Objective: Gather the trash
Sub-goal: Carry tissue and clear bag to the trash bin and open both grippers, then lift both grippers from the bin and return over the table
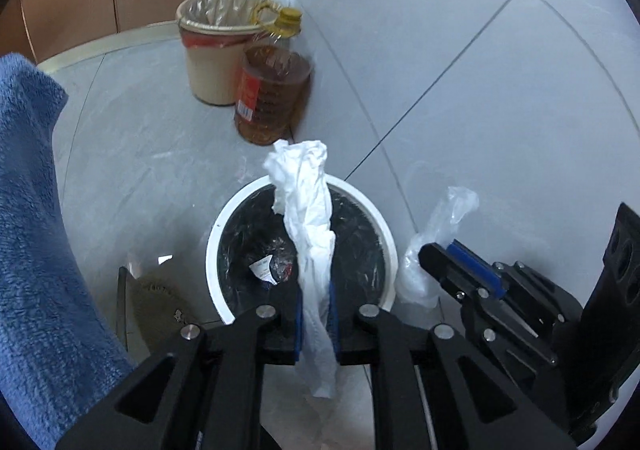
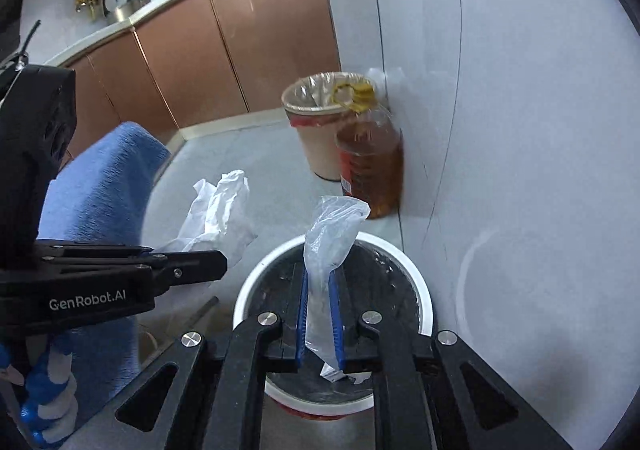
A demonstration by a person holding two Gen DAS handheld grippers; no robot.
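My left gripper [image 1: 315, 290] is shut on a twisted white tissue [image 1: 304, 178], which hangs over a white-rimmed bin [image 1: 212, 250] with a black liner. A scrap of printed wrapper lies at the bottom of the bin. My right gripper [image 2: 319, 282] is shut on a clear plastic wrapper [image 2: 336, 222] above the same bin [image 2: 424, 302]. In the left wrist view the right gripper [image 1: 438, 250] sits at the bin's right edge with the plastic wrapper [image 1: 448, 214] sticking up. In the right wrist view the left gripper [image 2: 222, 260] is to the left, with the tissue [image 2: 220, 206].
A beige bin with a clear liner [image 1: 208, 62] and a large bottle of amber oil [image 1: 272, 98] stand against the tiled wall beyond. Blue fleecy cloth [image 1: 32, 210] fills the left side. Brown cabinets [image 2: 200, 50] line the back under a counter. The floor is grey tile.
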